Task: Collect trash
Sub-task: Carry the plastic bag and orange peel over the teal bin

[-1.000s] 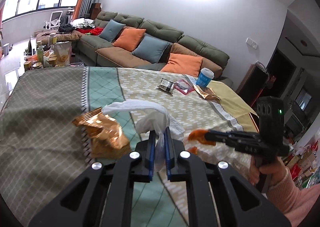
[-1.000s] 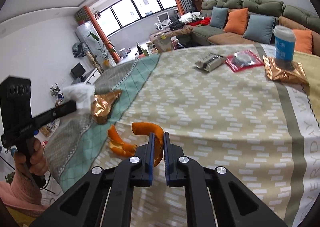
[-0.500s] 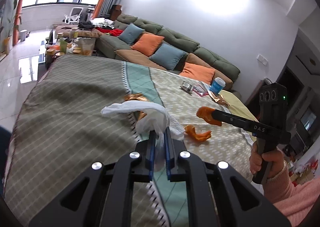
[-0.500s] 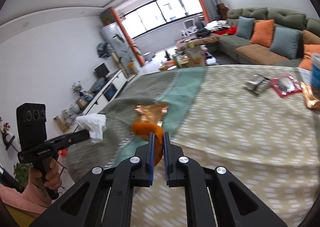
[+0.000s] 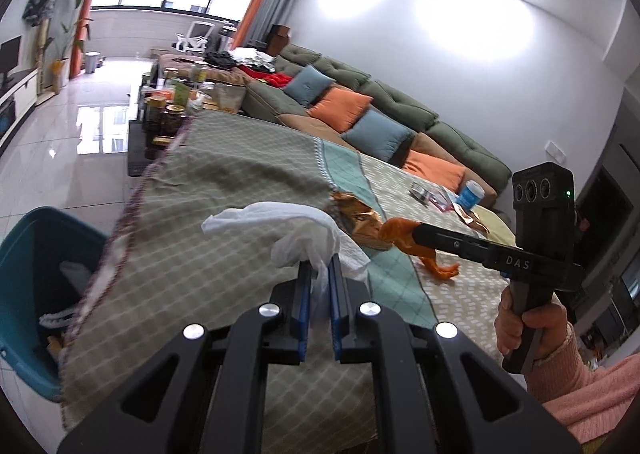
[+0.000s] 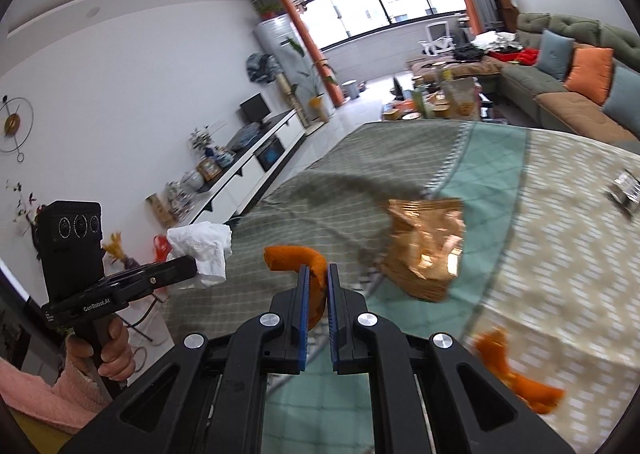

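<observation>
Left tool (image 5: 319, 266) clamped on tissue (image 5: 296, 230); right tool (image 6: 316, 274) clamped on orange peel (image 6: 296, 258), both above desk (image 5: 192, 254).

"DAS" in pale letters on the right claw (image 5: 394, 232) body, "GenRobot.AI" on the left claw (image 6: 208, 266) body

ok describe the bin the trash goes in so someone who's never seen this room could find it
Start at the long table with the patterned green and beige cloth. Go to the fringed olive end, the one nearer the windows, and look down at the tiled floor beside it. There stands the bin, an open container in deep teal, the only thing of that colour low beside the table.
</observation>
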`<move>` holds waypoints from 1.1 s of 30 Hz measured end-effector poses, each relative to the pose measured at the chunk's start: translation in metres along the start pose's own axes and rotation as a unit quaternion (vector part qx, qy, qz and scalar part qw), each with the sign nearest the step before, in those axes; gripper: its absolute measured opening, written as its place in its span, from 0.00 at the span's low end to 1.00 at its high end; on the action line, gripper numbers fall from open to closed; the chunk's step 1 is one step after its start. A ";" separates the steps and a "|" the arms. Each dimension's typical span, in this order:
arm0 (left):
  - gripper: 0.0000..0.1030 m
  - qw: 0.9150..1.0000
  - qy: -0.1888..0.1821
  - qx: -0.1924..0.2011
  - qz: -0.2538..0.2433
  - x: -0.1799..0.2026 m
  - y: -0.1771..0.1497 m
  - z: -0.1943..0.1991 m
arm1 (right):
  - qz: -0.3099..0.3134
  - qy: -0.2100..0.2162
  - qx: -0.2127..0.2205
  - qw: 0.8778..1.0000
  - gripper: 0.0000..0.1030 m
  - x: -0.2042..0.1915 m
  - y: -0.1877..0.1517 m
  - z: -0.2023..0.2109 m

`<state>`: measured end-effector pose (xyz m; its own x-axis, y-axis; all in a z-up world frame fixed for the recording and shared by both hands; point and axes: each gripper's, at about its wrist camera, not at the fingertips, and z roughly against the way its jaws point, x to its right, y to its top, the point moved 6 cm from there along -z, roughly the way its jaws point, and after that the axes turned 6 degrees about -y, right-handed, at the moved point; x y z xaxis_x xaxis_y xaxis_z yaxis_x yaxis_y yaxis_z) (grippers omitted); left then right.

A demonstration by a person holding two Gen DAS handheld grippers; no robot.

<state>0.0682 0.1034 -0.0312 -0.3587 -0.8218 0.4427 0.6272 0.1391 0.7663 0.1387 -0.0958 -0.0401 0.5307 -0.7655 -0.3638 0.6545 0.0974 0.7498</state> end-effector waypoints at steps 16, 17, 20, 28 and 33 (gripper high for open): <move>0.10 0.997 0.065 0.033 0.035 -0.049 -0.007 0.057 | 0.051 0.062 -0.039 0.996 0.08 -0.068 0.010 -0.055; 0.10 0.996 0.069 0.034 0.037 -0.051 -0.008 0.059 | 0.054 0.066 -0.041 0.995 0.08 -0.072 0.010 -0.057; 0.10 0.995 0.081 0.038 0.041 -0.058 -0.008 0.068 | 0.063 0.075 -0.048 0.994 0.08 -0.084 0.012 -0.066; 0.10 0.990 0.114 0.053 0.059 -0.086 -0.009 0.094 | 0.079 0.100 -0.067 0.990 0.08 -0.112 0.014 -0.091; 0.10 0.986 0.134 0.061 0.071 -0.104 -0.009 0.107 | 0.089 0.109 -0.077 0.987 0.08 -0.125 0.016 -0.104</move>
<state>0.0255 0.2472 -0.0345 -0.0668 -0.9039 0.4224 0.5636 0.3152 0.7636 0.1382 0.0678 -0.0400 0.7375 -0.5741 -0.3557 0.6046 0.3265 0.7266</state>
